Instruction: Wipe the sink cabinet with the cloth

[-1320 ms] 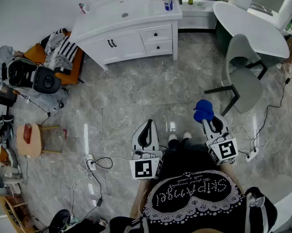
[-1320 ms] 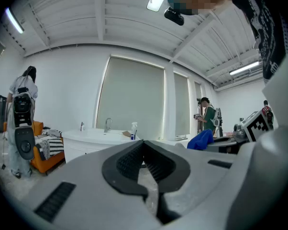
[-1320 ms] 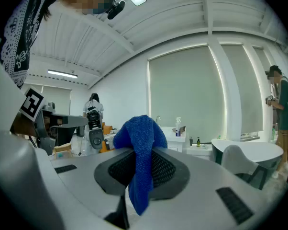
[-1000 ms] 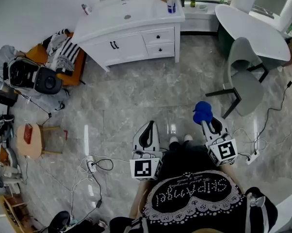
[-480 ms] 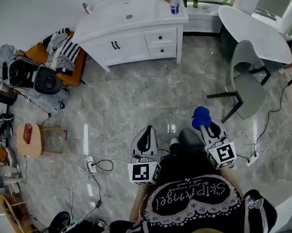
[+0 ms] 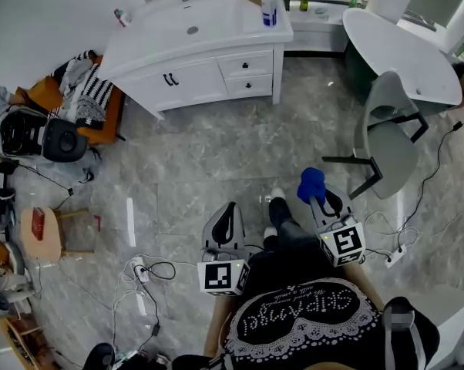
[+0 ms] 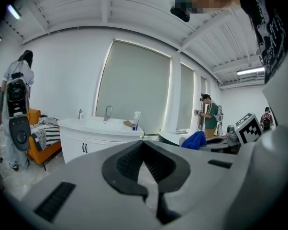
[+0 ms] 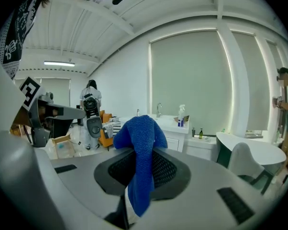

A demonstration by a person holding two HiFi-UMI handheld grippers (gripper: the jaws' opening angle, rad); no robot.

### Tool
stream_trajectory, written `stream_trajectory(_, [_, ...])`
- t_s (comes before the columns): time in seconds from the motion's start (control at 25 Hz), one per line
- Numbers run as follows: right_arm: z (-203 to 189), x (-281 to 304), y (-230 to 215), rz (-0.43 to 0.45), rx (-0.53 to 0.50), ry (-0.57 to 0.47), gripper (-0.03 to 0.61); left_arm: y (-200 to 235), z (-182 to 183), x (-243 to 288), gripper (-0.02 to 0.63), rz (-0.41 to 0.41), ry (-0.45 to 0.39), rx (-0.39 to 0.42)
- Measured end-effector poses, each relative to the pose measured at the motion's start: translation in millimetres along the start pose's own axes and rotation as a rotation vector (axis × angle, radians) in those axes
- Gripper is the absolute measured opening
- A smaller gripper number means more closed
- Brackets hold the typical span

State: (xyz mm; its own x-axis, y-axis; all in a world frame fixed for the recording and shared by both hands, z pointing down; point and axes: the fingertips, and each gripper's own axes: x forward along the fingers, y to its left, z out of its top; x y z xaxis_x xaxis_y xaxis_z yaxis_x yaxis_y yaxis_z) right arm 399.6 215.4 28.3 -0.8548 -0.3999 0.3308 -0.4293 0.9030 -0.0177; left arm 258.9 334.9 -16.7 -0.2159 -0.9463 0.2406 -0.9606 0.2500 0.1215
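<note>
The white sink cabinet (image 6: 201, 60) stands far ahead across the marble floor, with a basin and tap on top; it also shows small in the left gripper view (image 7: 94, 133) and the right gripper view (image 8: 175, 131). My right gripper (image 6: 315, 195) is shut on a blue cloth (image 6: 311, 183), which bulges over the jaw tips and hangs down between them (image 8: 141, 147). My left gripper (image 6: 226, 216) is held level beside it at waist height, shut with nothing in it (image 7: 144, 145). Both are well short of the cabinet.
A grey chair (image 6: 390, 129) and a round white table (image 6: 401, 45) stand to the right. A spray bottle (image 6: 268, 6) stands on the cabinet top. An orange seat with clothes (image 6: 85, 99), bags, a stool (image 6: 39, 226) and floor cables (image 6: 147, 268) line the left.
The person has stepped forward: a leg now shows between the grippers, and both grippers have shifted slightly left. The blue cloth stays clamped in the right gripper.
</note>
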Motion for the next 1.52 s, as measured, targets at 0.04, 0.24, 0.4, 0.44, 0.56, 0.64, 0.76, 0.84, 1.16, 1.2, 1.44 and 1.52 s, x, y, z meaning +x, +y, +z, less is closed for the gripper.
stream_trajectory(0.04, [4,10,-7,0.005,0.004,-0.007,0.061,4,4,10,0.005,0.009,-0.003,0.001])
stream_trajectory(0.24, [39,54,-38,0.048,-0.015,-0.094,0.061,16,28,61,0.005,0.014,-0.019,0.014])
stream_trajectory(0.4, [59,75,-58,0.047,-0.061,-0.123,0.061,19,43,99,0.005,-0.004,-0.027,0.02])
stream_trajectory(0.44, [59,78,-63,0.052,-0.06,-0.124,0.061,17,46,107,0.005,-0.012,-0.032,0.024])
stream_trajectory(0.56, [52,87,-75,0.076,-0.052,-0.092,0.061,13,53,127,0.005,-0.029,-0.039,0.027])
stream_trajectory(0.64, [48,94,-78,0.093,-0.05,-0.075,0.061,15,56,135,0.005,-0.03,-0.038,0.027])
stream_trajectory(0.76, [44,101,-81,0.114,-0.042,-0.06,0.061,21,58,146,0.005,-0.021,-0.038,0.036])
stream_trajectory(0.84, [44,104,-81,0.125,-0.031,-0.049,0.061,25,60,150,0.005,-0.014,-0.03,0.041])
stream_trajectory(1.16, [39,122,-86,0.125,-0.045,-0.003,0.061,40,63,167,0.005,-0.016,-0.032,0.039])
stream_trajectory(1.2, [42,127,-85,0.125,-0.042,-0.004,0.061,45,64,168,0.005,-0.012,-0.031,0.037])
stream_trajectory(1.44, [68,171,-73,0.126,-0.021,0.004,0.06,92,73,178,0.005,0.023,-0.013,0.031])
stream_trajectory(1.52, [80,190,-66,0.125,-0.018,0.0,0.061,111,80,183,0.005,0.029,-0.013,0.039])
